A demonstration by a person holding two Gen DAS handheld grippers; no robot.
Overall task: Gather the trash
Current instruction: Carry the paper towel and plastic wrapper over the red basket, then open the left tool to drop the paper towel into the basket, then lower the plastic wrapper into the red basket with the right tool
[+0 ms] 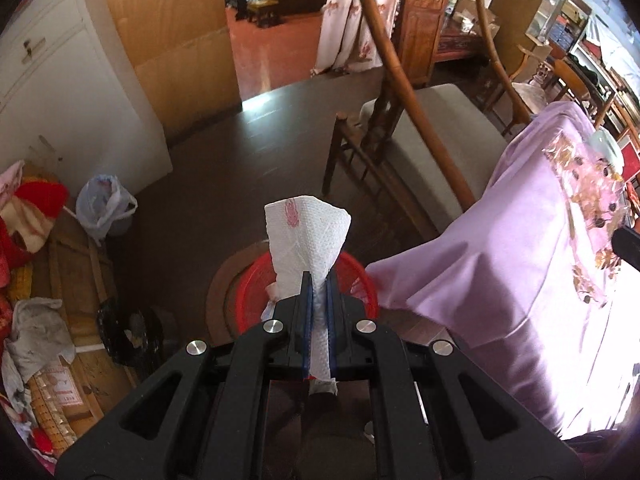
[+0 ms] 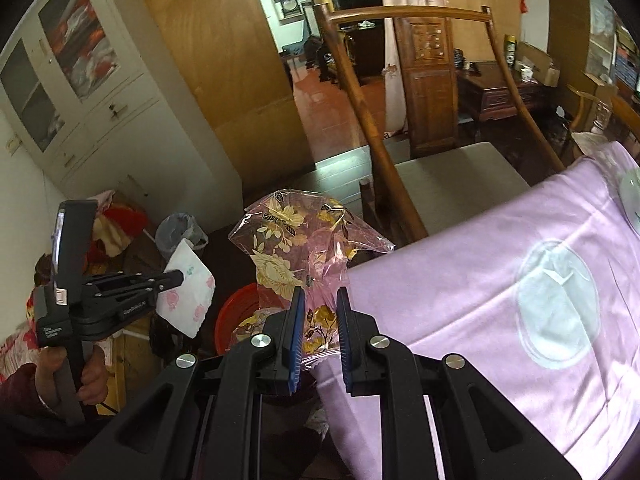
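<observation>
Over the red basket [image 1: 362, 276], left gripper [image 1: 318, 280] clamps the napkin [image 1: 306, 232].

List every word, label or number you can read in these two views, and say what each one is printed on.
White lettering on the arm of the left tongs, right wrist view: too blurred to read.
Small white label on the left tongs' handle body: several lines, too small to read.
Printed sheet lying at the lower left, left wrist view: print blurred, unreadable.
Paper napkin: pink pictures only, no words.
</observation>
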